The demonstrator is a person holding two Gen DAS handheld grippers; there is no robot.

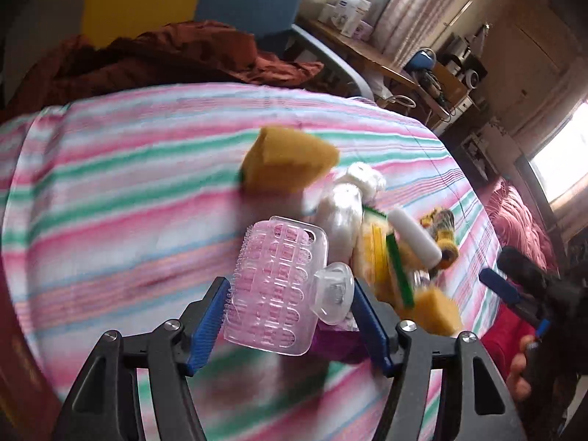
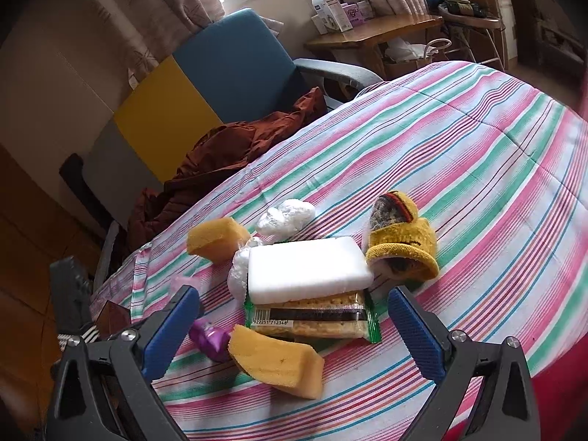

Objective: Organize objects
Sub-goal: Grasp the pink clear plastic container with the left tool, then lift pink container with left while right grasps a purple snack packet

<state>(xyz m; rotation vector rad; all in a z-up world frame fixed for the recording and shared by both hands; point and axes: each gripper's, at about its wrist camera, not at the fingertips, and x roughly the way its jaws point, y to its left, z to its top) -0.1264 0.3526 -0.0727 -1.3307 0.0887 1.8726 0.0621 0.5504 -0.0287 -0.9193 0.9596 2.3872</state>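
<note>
On the left wrist view, my left tongs (image 1: 290,316) clench a clear pink bristled brush (image 1: 273,290); the yellow sponge (image 1: 290,161) lies beyond. On the right wrist view, my right tongs (image 2: 294,316) are released, with the cracker packet (image 2: 312,321) and white foam block (image 2: 308,270) between the fingers, on the striped sheet (image 2: 459,169).

L gripper (image 1: 290,294) has its blue fingers (image 1: 207,321) clamped on both sides of smth clear. R gripper (image 2: 294,312) is spread wide w/ nothing between the pads (image 2: 413,334), low over the bed.
</note>
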